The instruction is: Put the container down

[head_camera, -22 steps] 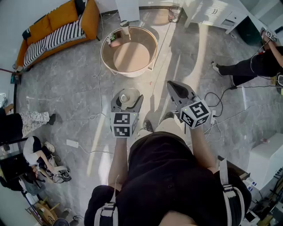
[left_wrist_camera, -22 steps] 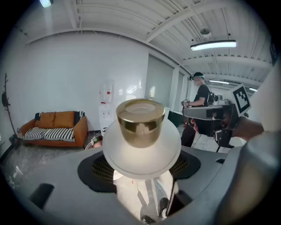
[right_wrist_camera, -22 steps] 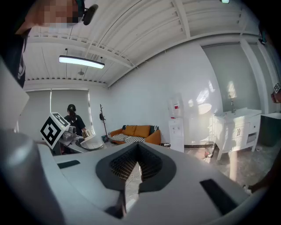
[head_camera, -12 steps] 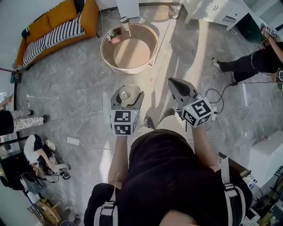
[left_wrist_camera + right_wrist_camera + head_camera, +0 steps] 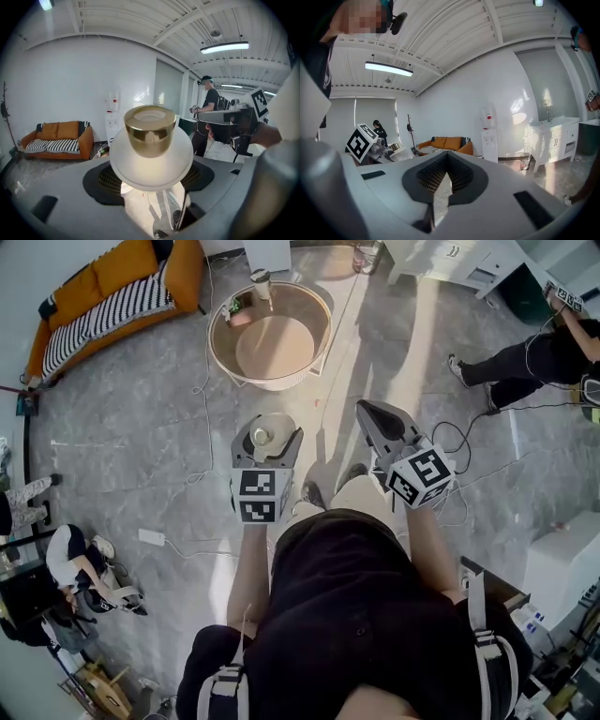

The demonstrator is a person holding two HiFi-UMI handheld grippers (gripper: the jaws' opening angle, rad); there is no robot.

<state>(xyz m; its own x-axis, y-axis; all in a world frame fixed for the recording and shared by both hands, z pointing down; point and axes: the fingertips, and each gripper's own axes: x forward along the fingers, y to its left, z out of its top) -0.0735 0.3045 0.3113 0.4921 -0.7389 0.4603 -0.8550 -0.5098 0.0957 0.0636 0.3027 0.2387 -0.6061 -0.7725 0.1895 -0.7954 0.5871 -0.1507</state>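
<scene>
White round-bodied container (image 5: 151, 161) with gold cap (image 5: 150, 130) clamped between the left gripper's (image 5: 269, 440) wide-set jaws, upright, long axis vertical, cap uppermost, held in the air over grey floor (image 5: 141, 446), near the round table (image 5: 277, 351), right gripper (image 5: 440, 183) closed, empty

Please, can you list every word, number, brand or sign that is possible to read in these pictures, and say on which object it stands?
No text can be read anywhere in these pictures.
Marker cubes: only black-and-white square patterns, no letters or numbers.
Water dispenser: a red label, too small to read.
Container: no print shows on it.
</scene>
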